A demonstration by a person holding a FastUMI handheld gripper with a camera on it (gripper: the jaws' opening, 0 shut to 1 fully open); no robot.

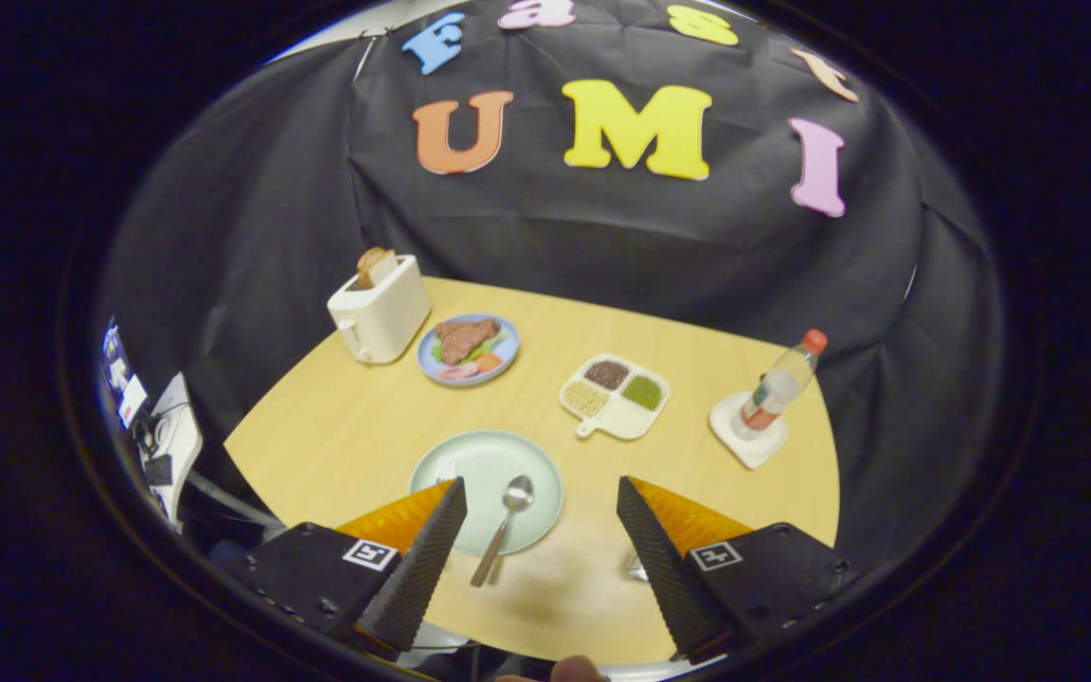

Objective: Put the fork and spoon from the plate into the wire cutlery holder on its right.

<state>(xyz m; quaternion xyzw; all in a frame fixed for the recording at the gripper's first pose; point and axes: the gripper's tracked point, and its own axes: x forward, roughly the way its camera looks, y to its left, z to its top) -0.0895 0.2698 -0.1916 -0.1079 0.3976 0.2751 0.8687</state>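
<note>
My gripper point(540, 502) hangs above the table point(337, 436), fingers spread wide, gripping nothing. The spoon point(506, 524) lies on the pale green plate point(470, 464) between the fingers, handle over the near rim. Part of the fork point(447, 468) shows at the left finger.

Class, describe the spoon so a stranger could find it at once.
Start at the wooden table, then find the pale green plate nearest the open tool. The spoon lies on it, handle overhanging the rim: the one metal piece there.
</note>
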